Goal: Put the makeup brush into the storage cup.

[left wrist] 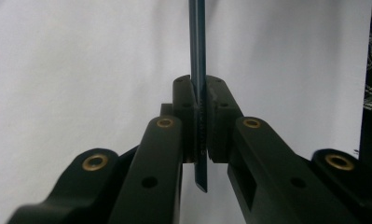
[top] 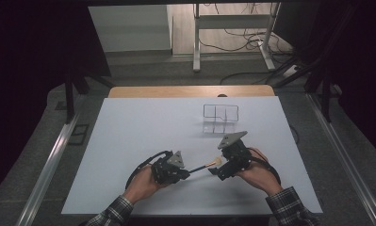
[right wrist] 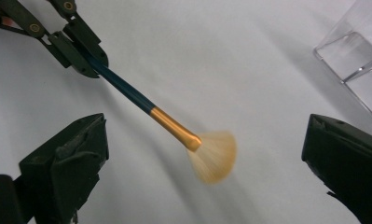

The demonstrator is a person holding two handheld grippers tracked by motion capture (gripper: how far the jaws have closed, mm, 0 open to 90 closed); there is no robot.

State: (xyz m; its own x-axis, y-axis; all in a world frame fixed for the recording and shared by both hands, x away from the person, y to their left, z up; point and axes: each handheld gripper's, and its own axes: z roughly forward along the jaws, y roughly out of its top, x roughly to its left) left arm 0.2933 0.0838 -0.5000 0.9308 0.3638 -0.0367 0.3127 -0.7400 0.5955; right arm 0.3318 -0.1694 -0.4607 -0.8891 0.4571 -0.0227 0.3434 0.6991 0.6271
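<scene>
Left gripper (left wrist: 200,123) jaws pressed together, pinching the dark blue handle of a fan brush (left wrist: 197,56) edge-on; handle tail pokes out below the pads. Right gripper (right wrist: 207,154) jaws spread wide, nothing between them but air; brush's pale fanned bristles (right wrist: 215,156) sit mid-frame between the jaws, gold ferrule (right wrist: 172,125) running to upper left toward the left gripper (right wrist: 79,53). High view: brush (top: 207,165) lower centre, held off the white table (top: 143,127) between left gripper (top: 183,175) and right gripper (top: 218,170). Clear compartment organizer (top: 220,118) upper right of centre, well apart. Brush looks light, handle thin, stiff, probably slick; bristles soft, crushable. Best grip: ferrule or handle, never bristles.
</scene>
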